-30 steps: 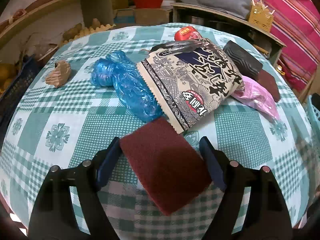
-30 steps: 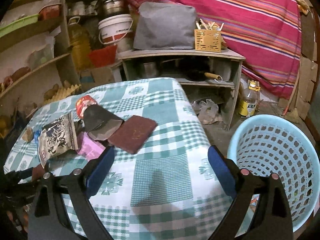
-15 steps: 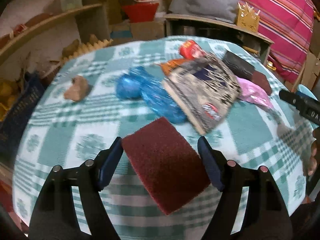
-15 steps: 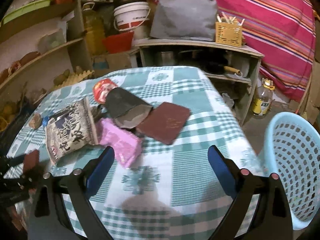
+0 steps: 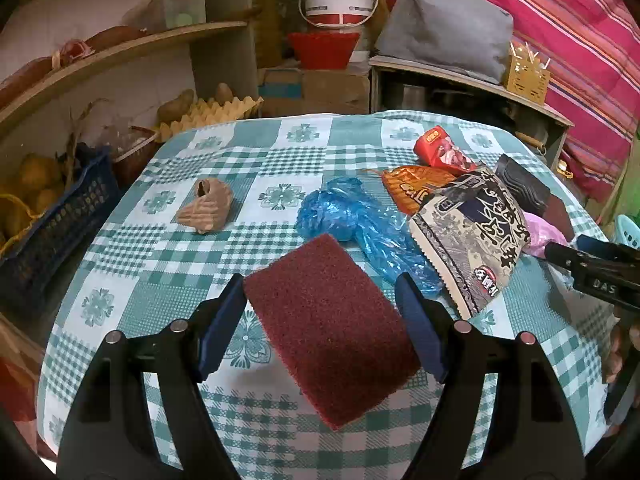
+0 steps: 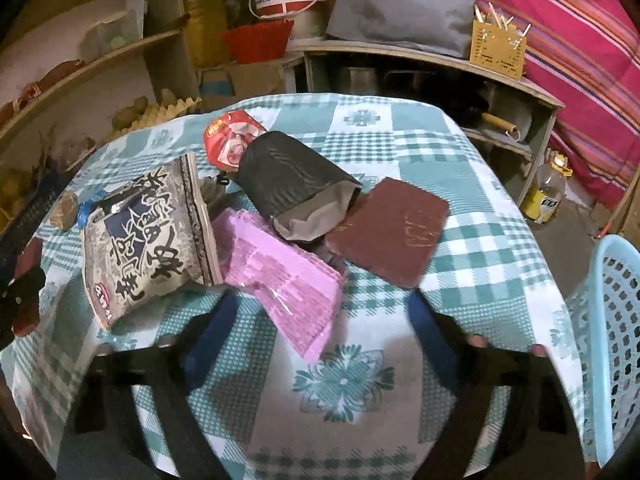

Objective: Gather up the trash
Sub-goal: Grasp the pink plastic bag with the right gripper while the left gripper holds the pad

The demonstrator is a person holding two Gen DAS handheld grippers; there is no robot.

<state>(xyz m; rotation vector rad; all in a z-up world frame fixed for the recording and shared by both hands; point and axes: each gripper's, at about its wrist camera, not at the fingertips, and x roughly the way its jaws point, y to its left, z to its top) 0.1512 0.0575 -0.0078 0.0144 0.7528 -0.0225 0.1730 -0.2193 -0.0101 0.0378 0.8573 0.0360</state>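
Observation:
My left gripper (image 5: 320, 292) is shut on a dark red scouring pad (image 5: 330, 328) and holds it above the checked tablecloth (image 5: 152, 304). On the cloth lie a blue plastic bag (image 5: 360, 224), a grey printed snack bag (image 5: 472, 240), an orange wrapper (image 5: 412, 190), a red wrapper (image 5: 440, 152) and a brown crumpled scrap (image 5: 208, 212). My right gripper (image 6: 320, 316) is open over a pink wrapper (image 6: 284, 276). Beyond it lie a black pouch (image 6: 296, 184), a second dark red pad (image 6: 388, 232) and the snack bag (image 6: 148, 236).
A light blue laundry-style basket (image 6: 612, 340) stands off the table's right edge. Shelves with a bucket (image 5: 338, 0), red bowl (image 5: 324, 50) and egg trays (image 5: 212, 114) stand behind. A dark crate (image 5: 48, 232) sits at the left.
My left gripper has lifted and pulled back with the red pad. My right gripper has swung left from the basket and moved in over the pink wrapper.

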